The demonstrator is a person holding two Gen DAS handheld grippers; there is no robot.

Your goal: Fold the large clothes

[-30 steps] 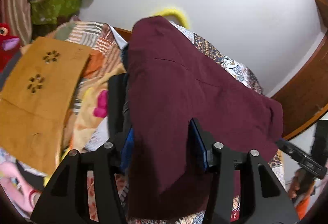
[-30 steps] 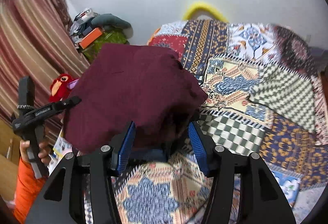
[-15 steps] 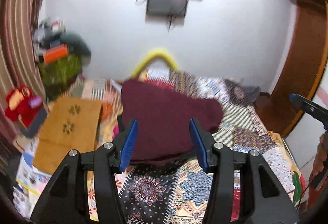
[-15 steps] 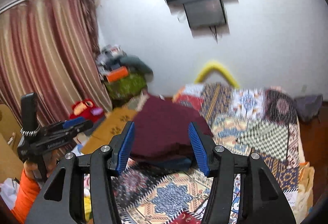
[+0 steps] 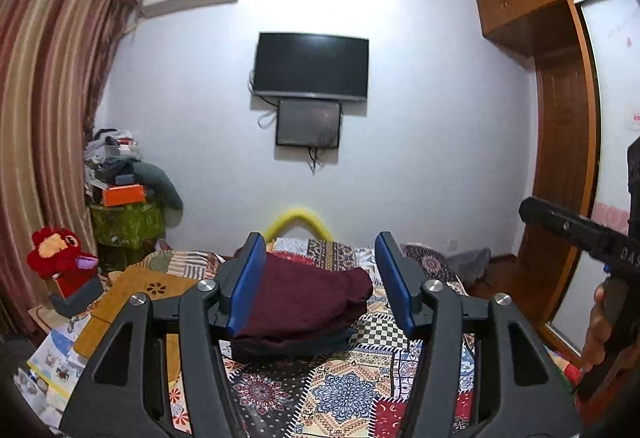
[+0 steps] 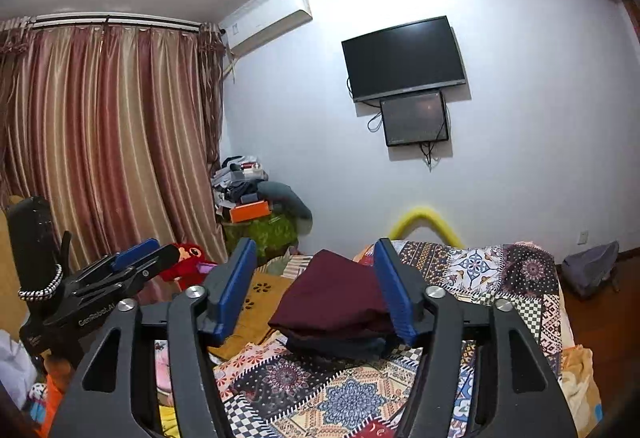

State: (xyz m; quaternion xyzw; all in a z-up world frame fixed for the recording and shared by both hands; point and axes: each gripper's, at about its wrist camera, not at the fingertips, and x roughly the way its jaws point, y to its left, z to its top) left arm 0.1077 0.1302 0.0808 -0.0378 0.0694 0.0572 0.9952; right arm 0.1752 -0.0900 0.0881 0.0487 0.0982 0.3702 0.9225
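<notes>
The folding step appeared to be finished: the maroon garment point(image 5: 304, 298) lay as a compact folded bundle on the bed point(image 5: 344, 398), on top of a darker folded piece point(image 6: 340, 346), toward the bed's left edge and roughly midway along its length. The left tongs point(image 5: 320, 282) and the right tongs point(image 6: 316, 286) were both held up and well clear of the cloth, nothing was seen between the blue pads, and the jaws of each were opening. The bundle's long axis seemed to run across the bed, from the left edge toward the middle, with one rounded end pointing toward the right edge, though fisheye distortion left this uncertain. As a judgement, the next move was taken to call for another large garment to be found and spread flat on the patchwork cover; none could be made out with certainty in either view.
</notes>
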